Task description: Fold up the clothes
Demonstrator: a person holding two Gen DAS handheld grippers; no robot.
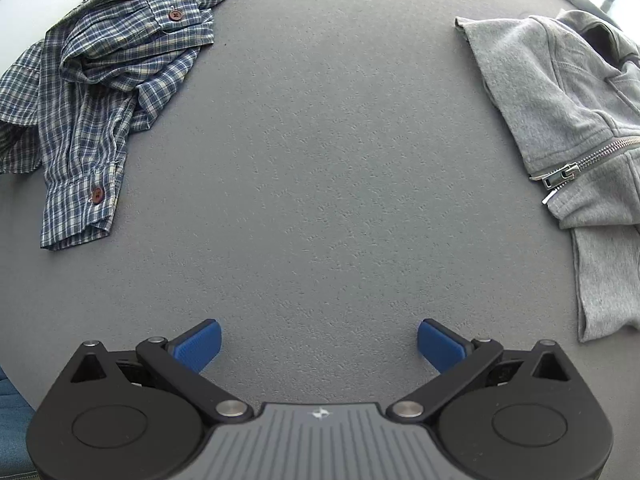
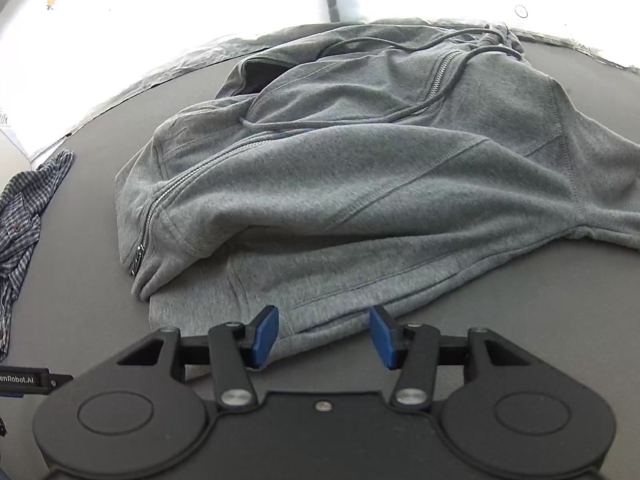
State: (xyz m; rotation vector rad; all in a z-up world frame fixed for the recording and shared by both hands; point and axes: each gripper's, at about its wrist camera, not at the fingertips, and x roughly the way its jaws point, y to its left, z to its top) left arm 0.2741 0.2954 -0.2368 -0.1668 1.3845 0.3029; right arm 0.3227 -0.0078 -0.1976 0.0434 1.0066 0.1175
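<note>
A grey zip hoodie (image 2: 360, 184) lies crumpled on the grey table (image 2: 80, 280); its zipper and drawstrings show. It also shows at the right edge of the left wrist view (image 1: 560, 112). My right gripper (image 2: 324, 334) is open, its blue pads on either side of the hoodie's near hem, just above it. A blue plaid shirt (image 1: 100, 80) lies bunched at the far left; it also shows in the right wrist view (image 2: 24, 216). My left gripper (image 1: 319, 346) is wide open and empty over bare table between the two garments.
The table's far edge (image 2: 160, 76) runs behind the hoodie, with a bright white area beyond. Part of the other gripper's body (image 2: 28, 380) shows at the left of the right wrist view. Blue fabric (image 1: 12, 420) lies at the lower left corner.
</note>
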